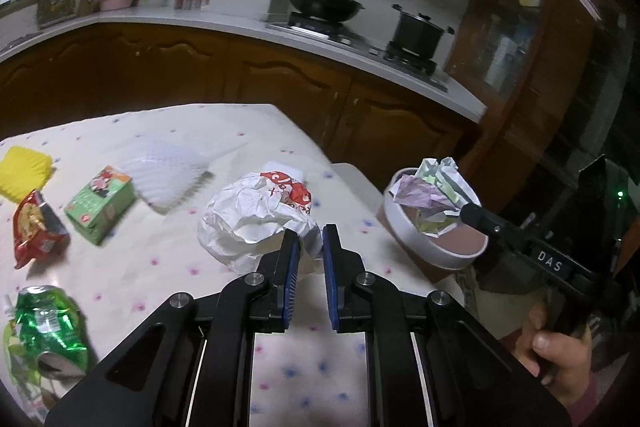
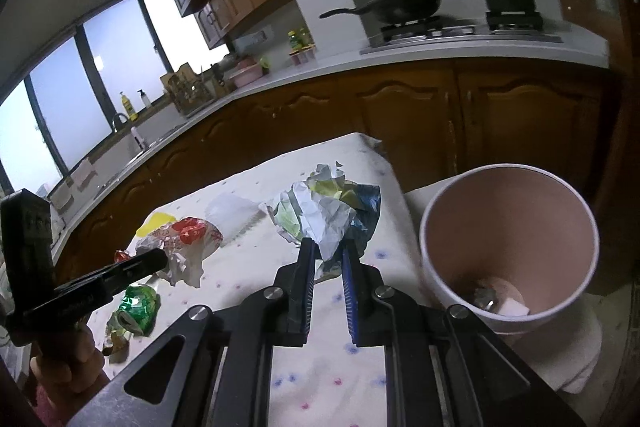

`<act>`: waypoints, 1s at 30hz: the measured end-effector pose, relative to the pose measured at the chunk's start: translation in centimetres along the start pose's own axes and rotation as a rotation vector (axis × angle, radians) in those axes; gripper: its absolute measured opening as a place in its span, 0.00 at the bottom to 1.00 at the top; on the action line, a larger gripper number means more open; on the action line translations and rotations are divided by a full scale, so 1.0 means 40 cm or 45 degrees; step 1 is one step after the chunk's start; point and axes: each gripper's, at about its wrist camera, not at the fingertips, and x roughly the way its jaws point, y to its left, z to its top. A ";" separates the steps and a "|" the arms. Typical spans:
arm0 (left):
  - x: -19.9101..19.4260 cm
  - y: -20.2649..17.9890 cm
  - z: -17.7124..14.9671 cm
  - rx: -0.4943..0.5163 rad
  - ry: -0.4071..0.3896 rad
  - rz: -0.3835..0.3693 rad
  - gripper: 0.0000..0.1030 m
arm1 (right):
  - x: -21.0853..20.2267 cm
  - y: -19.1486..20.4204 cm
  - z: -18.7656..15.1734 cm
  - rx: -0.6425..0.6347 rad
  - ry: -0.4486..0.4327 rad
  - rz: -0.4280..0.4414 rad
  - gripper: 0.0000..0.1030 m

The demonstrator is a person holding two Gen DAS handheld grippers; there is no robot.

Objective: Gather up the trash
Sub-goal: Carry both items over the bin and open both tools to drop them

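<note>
My left gripper [image 1: 310, 233] is shut on the edge of a crumpled white and red paper bag [image 1: 256, 215] on the table. My right gripper [image 2: 329, 247] is shut on a crumpled paper wad [image 2: 324, 211], held beside the rim of the pink bin [image 2: 508, 223]. In the left wrist view the wad [image 1: 434, 187] hangs over the bin [image 1: 420, 239]. The bag also shows in the right wrist view [image 2: 184, 247]. On the table lie a crushed green can [image 1: 48, 331], a green carton [image 1: 102, 205], a red snack packet [image 1: 36, 227] and a yellow wrapper [image 1: 24, 173].
A white ridged sheet [image 1: 168, 173] lies behind the carton. The bin stands off the table's right edge and holds a few scraps [image 2: 500, 301]. A kitchen counter [image 1: 200, 21] with a wok [image 1: 324, 3] and a pot [image 1: 416, 33] runs behind.
</note>
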 end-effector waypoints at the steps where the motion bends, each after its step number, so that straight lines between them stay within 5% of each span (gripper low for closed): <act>1: 0.003 -0.009 0.001 0.007 0.001 -0.006 0.11 | -0.009 -0.002 -0.006 0.001 -0.005 -0.009 0.13; 30: 0.182 -0.345 0.076 0.235 0.068 -0.326 0.11 | -0.141 -0.261 -0.002 0.167 -0.096 -0.217 0.13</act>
